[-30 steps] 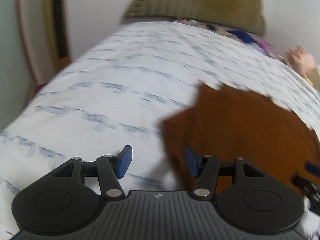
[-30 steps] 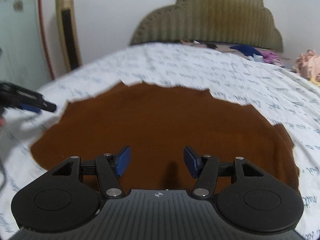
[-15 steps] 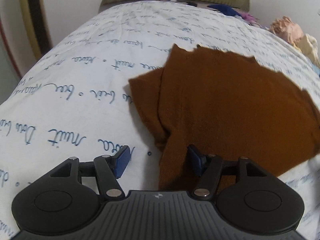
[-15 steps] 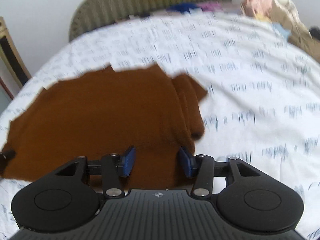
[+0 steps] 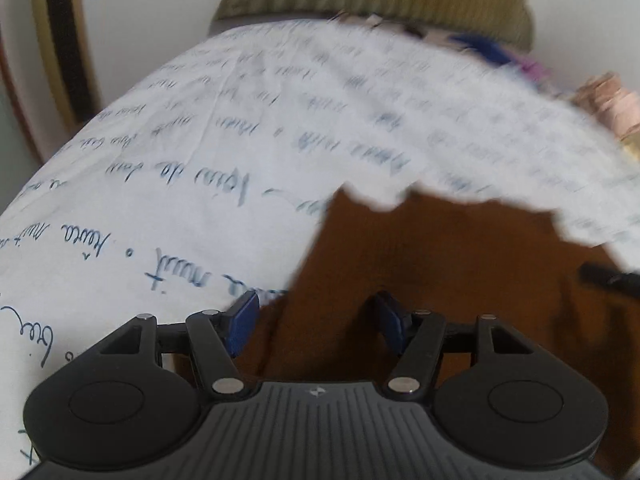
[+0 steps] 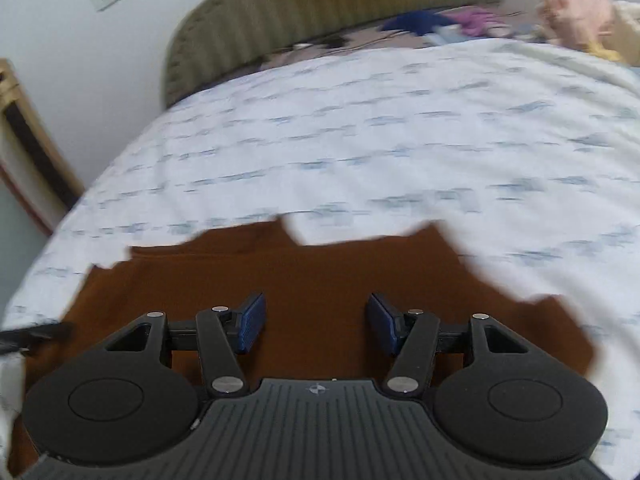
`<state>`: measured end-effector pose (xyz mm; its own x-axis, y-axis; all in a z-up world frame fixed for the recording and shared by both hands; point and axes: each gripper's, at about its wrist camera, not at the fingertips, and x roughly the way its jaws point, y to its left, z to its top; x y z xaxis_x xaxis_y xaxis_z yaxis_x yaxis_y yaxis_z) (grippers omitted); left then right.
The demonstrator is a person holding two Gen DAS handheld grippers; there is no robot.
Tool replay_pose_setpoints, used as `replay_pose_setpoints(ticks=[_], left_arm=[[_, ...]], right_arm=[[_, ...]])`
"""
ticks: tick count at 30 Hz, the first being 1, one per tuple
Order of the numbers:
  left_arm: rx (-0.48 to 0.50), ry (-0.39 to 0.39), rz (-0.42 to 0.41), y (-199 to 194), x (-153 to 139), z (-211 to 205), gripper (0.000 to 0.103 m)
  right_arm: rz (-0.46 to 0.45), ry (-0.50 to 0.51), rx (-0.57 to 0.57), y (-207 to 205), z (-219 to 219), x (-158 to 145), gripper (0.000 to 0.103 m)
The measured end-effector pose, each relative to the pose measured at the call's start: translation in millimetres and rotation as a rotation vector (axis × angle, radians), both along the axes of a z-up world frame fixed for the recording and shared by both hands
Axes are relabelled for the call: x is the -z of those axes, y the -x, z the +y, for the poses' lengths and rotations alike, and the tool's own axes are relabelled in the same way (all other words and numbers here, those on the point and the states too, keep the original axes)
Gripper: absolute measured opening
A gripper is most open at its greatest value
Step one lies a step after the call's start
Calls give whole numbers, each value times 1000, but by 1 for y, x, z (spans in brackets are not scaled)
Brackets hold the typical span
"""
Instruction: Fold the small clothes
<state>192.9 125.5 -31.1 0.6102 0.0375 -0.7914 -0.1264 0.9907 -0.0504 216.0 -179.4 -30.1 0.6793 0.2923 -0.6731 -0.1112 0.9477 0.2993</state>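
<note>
1. Two grippers show, one in each wrist view, both low over a brown garment (image 6: 320,280) spread flat on a bed.
2. The left gripper (image 5: 314,320) has its fingers spread wide with nothing between them; its blue left pad (image 5: 240,328) sits at the garment's left edge, and the right pad is over the brown cloth.
3. The right gripper (image 6: 316,322) also has its fingers wide apart and holds nothing; both blue pads are over the garment's middle.
4. The garment lies on a white sheet (image 6: 360,140) printed with blue handwriting, which covers the bed. In the right wrist view its far edge looks jagged, partly from blur, and a fold line runs along its upper left part.
5. In the left wrist view the garment (image 5: 440,260) fills the lower right, with its left edge running slantwise up from the left pad.
6. A dark tip of the other gripper shows at the right edge of the left view, and likewise at the left edge of the right view.
7. A ribbed olive headboard (image 6: 320,12) stands at the far end of the bed, with a heap of coloured clothes (image 6: 572,12) near it on the right.
</note>
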Motion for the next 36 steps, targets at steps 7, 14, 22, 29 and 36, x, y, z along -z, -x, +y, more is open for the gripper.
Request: replay_pose_setpoints(ticks=[7, 14, 22, 29, 36], left_arm=[[-58, -5, -43, 22, 7, 27, 72], [-152, -47, -46, 29, 4, 46, 77], [-198, 233, -140, 56, -28, 105, 75], [-153, 266, -65, 67, -20, 133, 75], [-90, 285, -43, 63, -16, 117, 76]], right_arm=[[8, -47, -210, -24, 88, -11, 58], [56, 24, -260, -38, 159, 5, 66], [-62, 10, -264, 24, 130, -38, 58], [-78, -21, -388, 144, 114, -35, 59], [-160, 98, -487, 224, 165, -26, 59]])
